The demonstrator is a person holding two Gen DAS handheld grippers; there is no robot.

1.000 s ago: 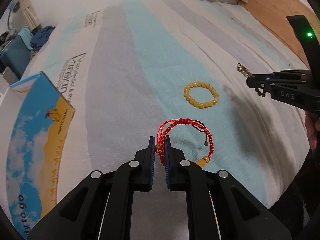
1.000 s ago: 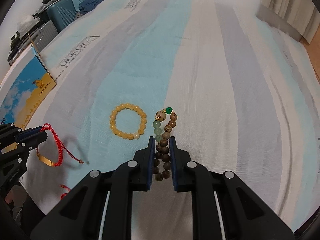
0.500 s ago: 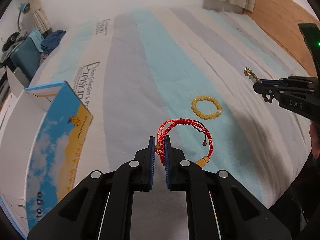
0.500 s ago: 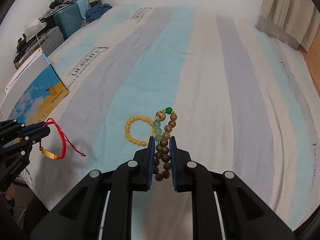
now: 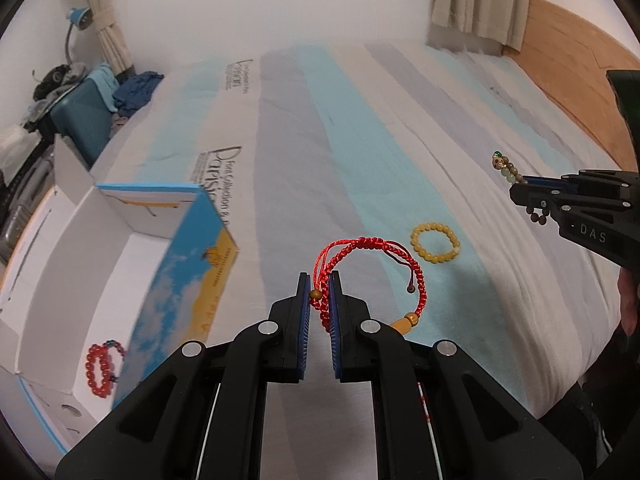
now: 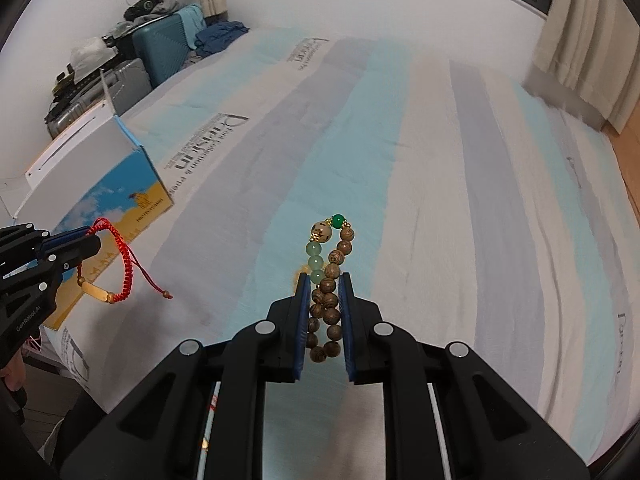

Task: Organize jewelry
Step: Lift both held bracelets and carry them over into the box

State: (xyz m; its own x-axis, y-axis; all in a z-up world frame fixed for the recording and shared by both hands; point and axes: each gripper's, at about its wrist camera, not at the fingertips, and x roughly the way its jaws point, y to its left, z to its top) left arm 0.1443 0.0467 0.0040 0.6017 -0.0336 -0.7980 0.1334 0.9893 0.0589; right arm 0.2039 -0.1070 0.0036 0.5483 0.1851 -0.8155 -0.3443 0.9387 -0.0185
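My left gripper (image 5: 320,294) pinches one red cord bracelet (image 5: 370,258); my right gripper (image 6: 325,286), marked "DAS", pinches one wooden-bead bracelet (image 6: 330,280). One yellow bracelet (image 5: 435,238) lies on the bed (image 5: 400,120); one red beaded bracelet (image 5: 100,364) in the box (image 5: 188,280).

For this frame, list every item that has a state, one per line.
Left tool: shut on red cord bracelet, held above the bed.
Right tool: shut on wooden bead bracelet, held above the bed.
Red cord bracelet: hanging from the left tool.
Wooden bead bracelet: pinched between the right tool's fingers.
Yellow bead bracelet: lying flat on the bedsheet.
Box: open.
Red bead bracelet: inside the box.
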